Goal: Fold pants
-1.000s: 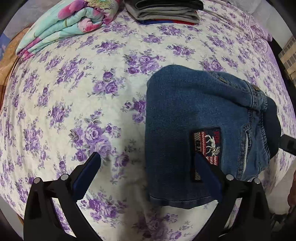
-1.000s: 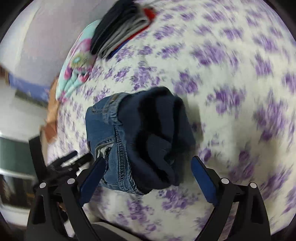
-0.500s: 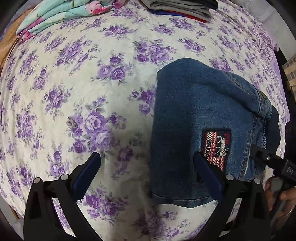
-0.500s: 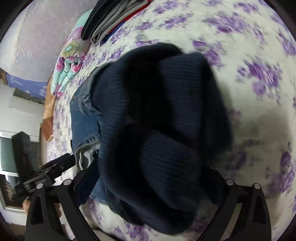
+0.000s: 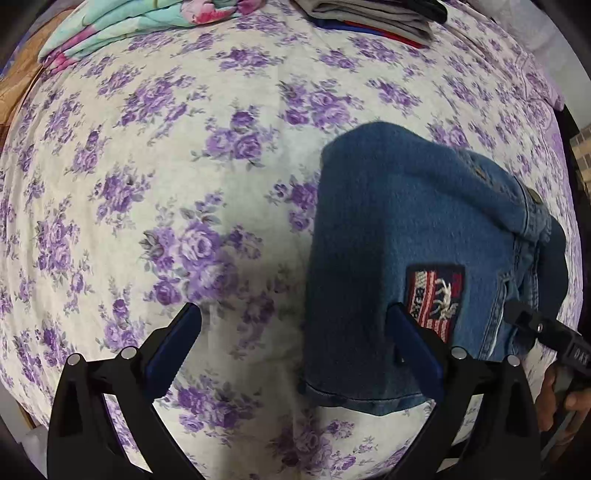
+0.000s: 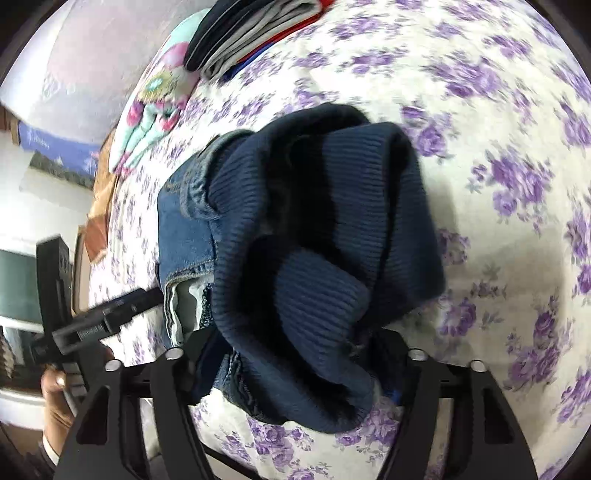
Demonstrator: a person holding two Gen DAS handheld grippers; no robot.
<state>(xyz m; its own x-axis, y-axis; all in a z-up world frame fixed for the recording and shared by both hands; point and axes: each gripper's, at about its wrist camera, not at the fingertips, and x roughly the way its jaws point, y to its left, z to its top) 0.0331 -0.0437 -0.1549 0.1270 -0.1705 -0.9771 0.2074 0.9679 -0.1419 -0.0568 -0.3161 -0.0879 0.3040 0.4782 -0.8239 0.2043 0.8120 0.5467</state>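
Note:
The folded blue denim pants (image 5: 413, 254) lie on the floral bedsheet (image 5: 184, 166), with a red and white patch (image 5: 436, 299) on top. My left gripper (image 5: 295, 332) is open; its right finger rests on the pants' near edge, its left finger over bare sheet. In the right wrist view the pants' dark ribbed waistband (image 6: 325, 240) bulges between the jaws of my right gripper (image 6: 295, 354). The jaws stand apart around the waistband end and the fingertips are hidden by cloth. The right gripper also shows in the left wrist view (image 5: 546, 332).
A stack of folded clothes (image 5: 373, 14) and a folded floral quilt (image 5: 147, 18) lie at the far side of the bed. The bed edge runs along the right (image 5: 565, 122). The left gripper shows at the left in the right wrist view (image 6: 92, 317).
My right gripper has closed in on the waistband end of the pants, which now fills the space between its jaws. My left gripper has moved slightly nearer the pants.

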